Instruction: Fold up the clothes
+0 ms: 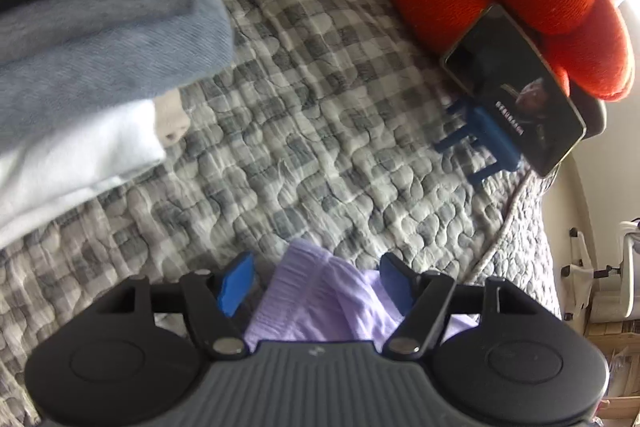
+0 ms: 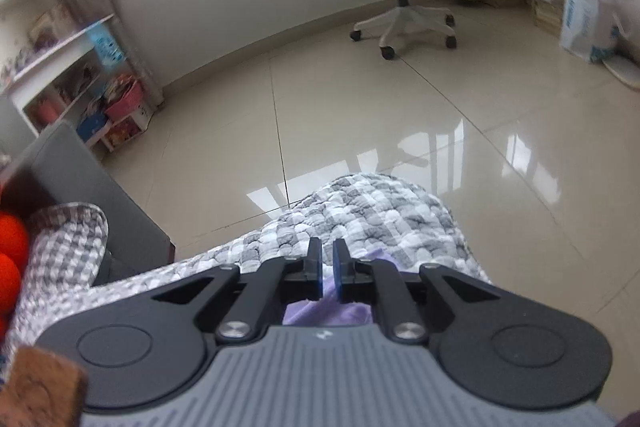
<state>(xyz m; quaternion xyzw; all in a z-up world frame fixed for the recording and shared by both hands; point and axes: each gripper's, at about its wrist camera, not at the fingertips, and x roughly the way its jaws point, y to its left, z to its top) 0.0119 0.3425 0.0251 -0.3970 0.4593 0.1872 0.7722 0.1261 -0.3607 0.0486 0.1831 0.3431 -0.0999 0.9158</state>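
Left claw (image 1: 316,283) spread wide over the lilac garment (image 1: 320,303) on the quilt (image 1: 320,107), right claw (image 2: 328,269) nearly shut and empty, we judge folding unfinished beside the folded stack (image 1: 100,67).

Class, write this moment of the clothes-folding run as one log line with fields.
left gripper: open, lilac garment between fingers, unpinched | right gripper: narrow gap, nothing visibly clamped | surface: checked quilt | folded stack: left
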